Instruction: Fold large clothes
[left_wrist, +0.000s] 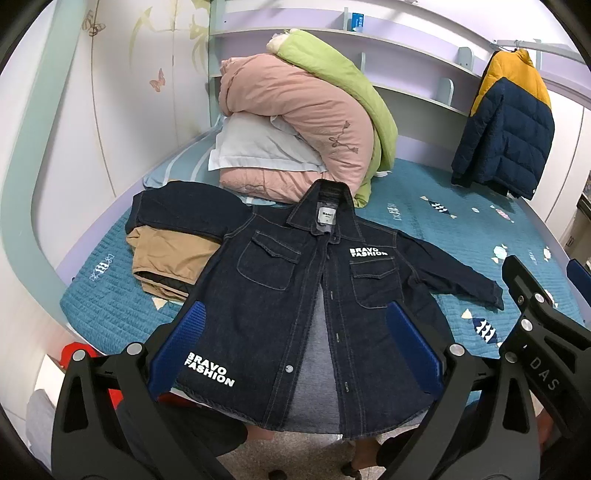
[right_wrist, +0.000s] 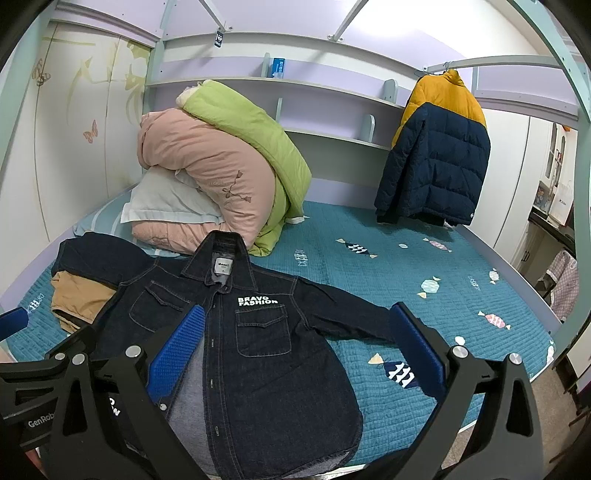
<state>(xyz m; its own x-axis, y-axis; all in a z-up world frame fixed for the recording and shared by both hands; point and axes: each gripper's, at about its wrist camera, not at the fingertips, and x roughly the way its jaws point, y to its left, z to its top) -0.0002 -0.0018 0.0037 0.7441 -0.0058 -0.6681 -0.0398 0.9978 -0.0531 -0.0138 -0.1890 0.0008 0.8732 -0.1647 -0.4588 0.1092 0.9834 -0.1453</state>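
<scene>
From the left wrist we see the left gripper (left_wrist: 295, 347) released, jaws wide above the hem of the denim jacket (left_wrist: 288, 295), which lies front-up and unbuttoned on the bed (left_wrist: 424, 221); collar toward 12 o'clock, hem at 6, long axis running between. From the right wrist the right gripper (right_wrist: 295, 350) is likewise released over the jacket's sleeve side at 3 o'clock. We judge that closing the front smoothly, then pinching the sleeve, serves best.

Bedroom in a home.
Bunk-style bed (right_wrist: 424, 258) with teal quilt, rolled duvets (right_wrist: 221, 166), butterfly wall stickers (right_wrist: 89, 132), hanging puffer jacket (right_wrist: 439, 155).
</scene>
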